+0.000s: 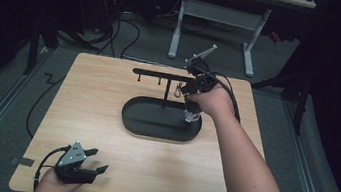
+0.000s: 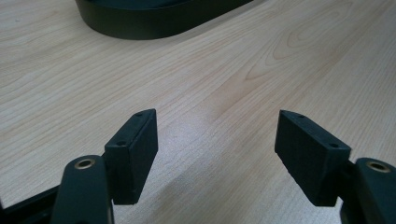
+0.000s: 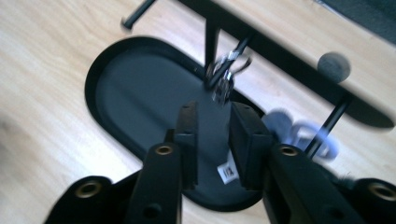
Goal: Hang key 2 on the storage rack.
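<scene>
A black oval tray (image 1: pixel 128 115) lies mid-table with a T-shaped black rack (image 1: pixel 161 74) rising from it. A small metal clasp (image 1: pixel 177 92) hangs from one of the rack's pegs. My right gripper (image 1: pixel 187 89) is right beside the clasp. In the right gripper view its jaws (image 3: pixel 215 109) stand a little apart and open, and the clasp (image 3: pixel 224 74) hangs just beyond the tips, untouched. A small white tag (image 3: pixel 229 173) shows low in the gap, over the tray (image 3: pixel 135 88). My left gripper (image 1: pixel 99 160) rests at the table's near left corner, wide open (image 2: pixel 217 126) over bare wood.
Blurred bluish rings (image 3: pixel 306 135) show beside the right jaw, near a thin rod of the rack; a small white object (image 1: pixel 190 115) sits under the right hand. The tray's rim (image 2: pixel 140 23) lies ahead of the left gripper. A white desk frame (image 1: pixel 178 26) and cables stand beyond the table.
</scene>
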Demonstrator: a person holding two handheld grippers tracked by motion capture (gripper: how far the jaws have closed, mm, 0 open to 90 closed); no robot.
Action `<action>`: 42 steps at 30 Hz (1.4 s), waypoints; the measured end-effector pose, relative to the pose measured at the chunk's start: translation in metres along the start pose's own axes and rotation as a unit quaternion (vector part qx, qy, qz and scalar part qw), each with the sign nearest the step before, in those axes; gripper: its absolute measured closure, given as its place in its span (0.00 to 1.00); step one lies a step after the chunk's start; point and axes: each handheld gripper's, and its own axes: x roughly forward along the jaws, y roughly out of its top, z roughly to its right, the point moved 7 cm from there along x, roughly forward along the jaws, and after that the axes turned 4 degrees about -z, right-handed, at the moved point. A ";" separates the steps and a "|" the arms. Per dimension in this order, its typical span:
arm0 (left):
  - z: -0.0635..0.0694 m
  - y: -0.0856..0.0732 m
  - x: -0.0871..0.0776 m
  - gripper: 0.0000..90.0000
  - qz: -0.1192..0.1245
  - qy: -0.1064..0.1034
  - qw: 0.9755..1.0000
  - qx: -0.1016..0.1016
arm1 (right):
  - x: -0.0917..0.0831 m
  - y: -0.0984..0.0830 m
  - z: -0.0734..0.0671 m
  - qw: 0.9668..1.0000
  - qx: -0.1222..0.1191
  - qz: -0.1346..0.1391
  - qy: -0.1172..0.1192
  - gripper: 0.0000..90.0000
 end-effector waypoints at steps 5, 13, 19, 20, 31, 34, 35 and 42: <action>0.002 0.000 0.001 0.34 0.000 -0.002 1.000 -0.001 | 0.006 -0.022 -0.007 1.000 0.006 0.003 0.008 0.71; 0.004 0.000 0.003 0.34 0.000 -0.007 1.000 0.000 | 0.026 -0.049 -0.016 0.999 0.006 0.018 0.036 0.55; 0.003 0.000 0.003 0.34 0.000 -0.007 1.000 0.000 | 0.047 -0.072 -0.022 0.998 0.008 0.037 0.045 0.46; 0.003 0.000 0.002 0.34 -0.001 -0.008 1.000 0.000 | 0.049 -0.075 -0.024 0.998 0.010 0.043 0.047 0.45; 0.004 0.001 0.002 0.34 0.005 -0.012 1.000 -0.007 | 0.048 -0.123 -0.047 0.986 -0.016 0.163 0.043 0.34; 0.005 0.001 0.002 0.34 0.007 -0.014 1.000 -0.008 | 0.050 -0.145 -0.049 0.982 -0.001 0.180 0.063 0.30; 0.005 0.001 0.002 0.34 0.008 -0.014 1.000 -0.009 | 0.051 -0.151 -0.049 0.981 0.003 0.182 0.063 0.29; 0.006 0.003 0.001 0.34 0.024 -0.015 0.999 -0.016 | 0.062 -0.204 -0.036 0.976 0.021 0.212 0.047 0.20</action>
